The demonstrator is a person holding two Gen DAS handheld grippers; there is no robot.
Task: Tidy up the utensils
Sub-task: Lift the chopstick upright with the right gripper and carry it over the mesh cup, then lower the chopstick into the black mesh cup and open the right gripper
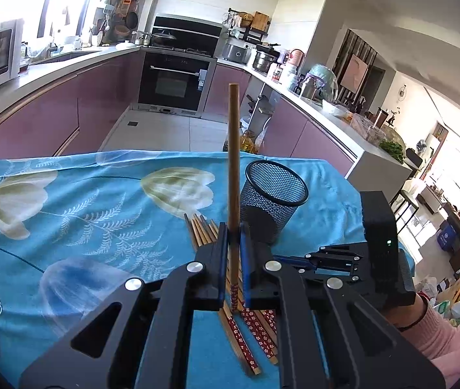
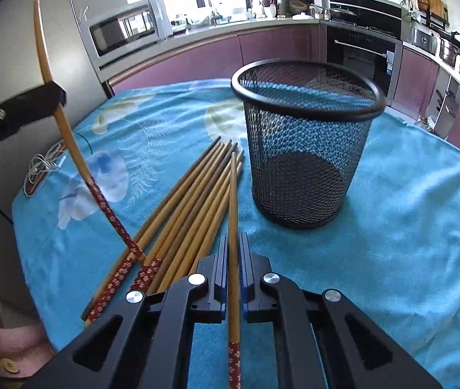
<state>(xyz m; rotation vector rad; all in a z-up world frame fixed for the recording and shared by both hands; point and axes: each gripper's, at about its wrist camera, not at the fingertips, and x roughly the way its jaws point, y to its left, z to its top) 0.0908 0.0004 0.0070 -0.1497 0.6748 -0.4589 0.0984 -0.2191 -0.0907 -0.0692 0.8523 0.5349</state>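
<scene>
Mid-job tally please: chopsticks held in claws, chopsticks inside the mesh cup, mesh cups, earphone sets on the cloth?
Held chopsticks: 2, one in left claw, one in right claw
Chopsticks in mesh cup: 0
Mesh cups: 1
Earphones: 1
Total: 4; loose pile overlaps too much to count.

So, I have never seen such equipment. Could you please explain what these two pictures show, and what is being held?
A person holds hand-operated tongs in each hand; a camera on each looks along its fingers. One picture is from the left tongs, shut on an upright chopstick. The other is from the right tongs, shut on another chopstick. More chopsticks lie on a blue flowered cloth, beside an empty mesh cup.
</scene>
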